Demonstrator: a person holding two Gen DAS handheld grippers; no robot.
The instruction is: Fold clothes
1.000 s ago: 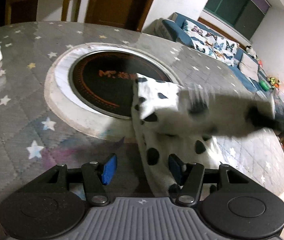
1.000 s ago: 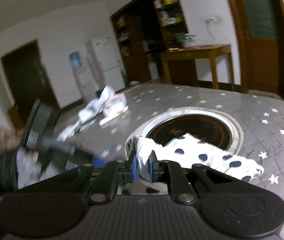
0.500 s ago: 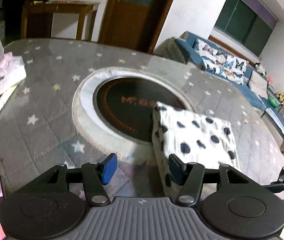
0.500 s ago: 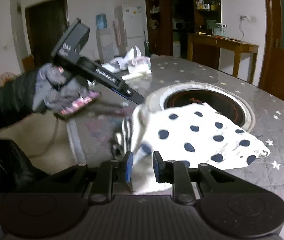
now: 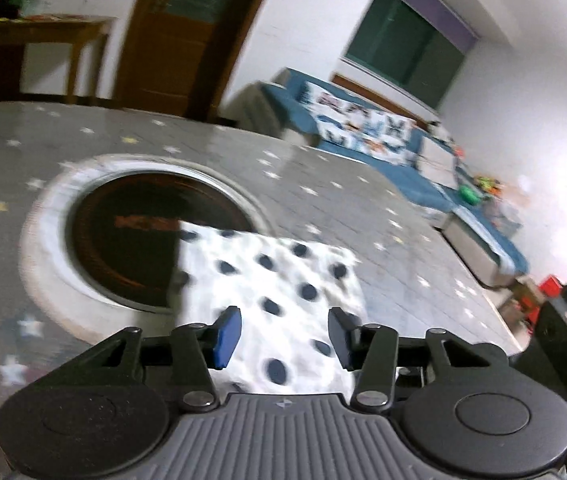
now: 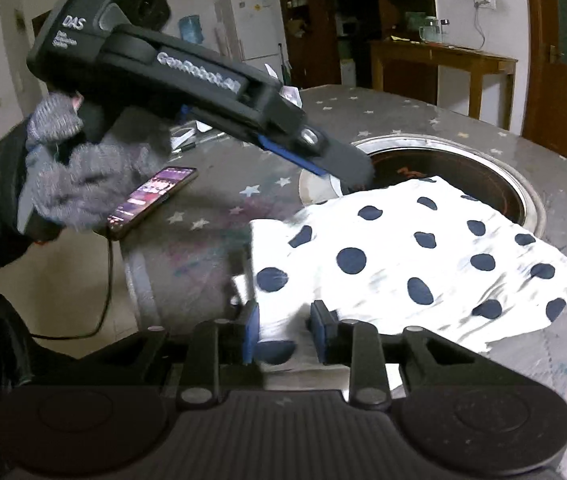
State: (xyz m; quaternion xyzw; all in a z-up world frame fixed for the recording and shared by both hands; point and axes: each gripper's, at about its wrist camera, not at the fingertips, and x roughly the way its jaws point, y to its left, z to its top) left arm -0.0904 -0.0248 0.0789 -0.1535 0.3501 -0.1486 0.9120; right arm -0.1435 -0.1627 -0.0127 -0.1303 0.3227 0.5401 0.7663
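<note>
The folded polka-dot cloth [image 6: 411, 256] is lying on the tabletop [image 6: 435, 120]. The right hand-held gripper [image 6: 283, 334] has just been opening, releasing it; the left hand-held gripper [image 5: 281, 334], closing slightly, is gripping nothing.

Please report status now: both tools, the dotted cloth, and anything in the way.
Left tool open above the dotted cloth. Right tool open, jaws just opening, cloth edge loose between. Phone beside the cloth, clear of it.
</note>
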